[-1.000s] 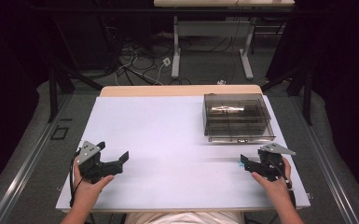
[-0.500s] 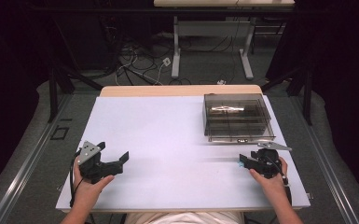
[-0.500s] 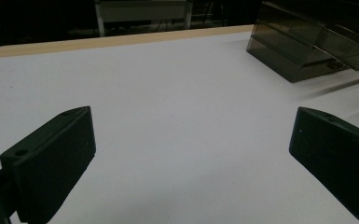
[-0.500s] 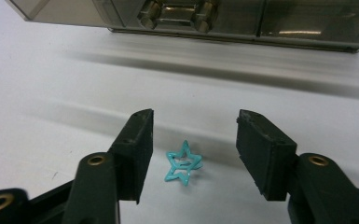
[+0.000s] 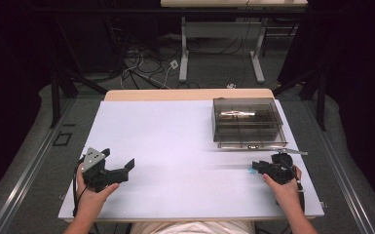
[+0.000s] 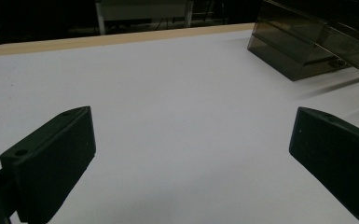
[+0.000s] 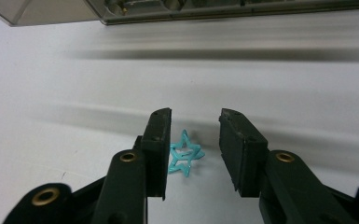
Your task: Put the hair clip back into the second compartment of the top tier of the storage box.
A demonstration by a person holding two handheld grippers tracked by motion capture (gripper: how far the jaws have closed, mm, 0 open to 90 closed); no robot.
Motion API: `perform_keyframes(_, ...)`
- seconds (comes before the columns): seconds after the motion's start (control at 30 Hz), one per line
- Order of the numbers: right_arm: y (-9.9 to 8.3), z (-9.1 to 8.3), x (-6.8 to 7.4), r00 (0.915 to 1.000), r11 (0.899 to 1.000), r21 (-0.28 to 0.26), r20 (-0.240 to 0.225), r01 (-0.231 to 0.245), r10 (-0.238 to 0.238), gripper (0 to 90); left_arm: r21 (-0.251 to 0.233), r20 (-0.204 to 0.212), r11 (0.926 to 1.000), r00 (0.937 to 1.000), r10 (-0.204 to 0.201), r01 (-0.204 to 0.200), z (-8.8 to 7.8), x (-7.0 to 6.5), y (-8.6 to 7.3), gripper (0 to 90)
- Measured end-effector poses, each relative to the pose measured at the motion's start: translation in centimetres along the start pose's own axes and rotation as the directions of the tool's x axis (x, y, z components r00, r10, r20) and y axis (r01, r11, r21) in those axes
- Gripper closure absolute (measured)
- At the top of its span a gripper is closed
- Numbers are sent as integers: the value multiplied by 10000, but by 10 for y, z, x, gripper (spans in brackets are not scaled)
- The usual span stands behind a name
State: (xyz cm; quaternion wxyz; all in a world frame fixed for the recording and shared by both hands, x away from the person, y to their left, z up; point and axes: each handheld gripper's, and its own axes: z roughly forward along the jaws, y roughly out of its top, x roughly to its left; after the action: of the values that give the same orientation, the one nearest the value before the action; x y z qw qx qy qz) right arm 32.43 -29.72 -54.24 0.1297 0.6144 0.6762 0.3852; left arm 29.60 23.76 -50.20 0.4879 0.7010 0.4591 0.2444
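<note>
Left gripper (image 6: 191,158) with black jaws spread wide, nothing between them, bare white worktop (image 6: 168,93) beneath, smoky transparent plastic box (image 6: 307,42) far right
</note>
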Motion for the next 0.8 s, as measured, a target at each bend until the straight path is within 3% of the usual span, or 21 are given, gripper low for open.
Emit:
perform_keyframes(0.43,0,5,-4,9998,9996,185,-68,-194,196,736,78,-37,10000,10000,-11,12,-1,1,-1,3)
perform_keyframes(0.8,0,9,-1,10000,9989,457,21,52,-53,794,80,-93,9999,9999,-84,85,-2,1,-2,3)
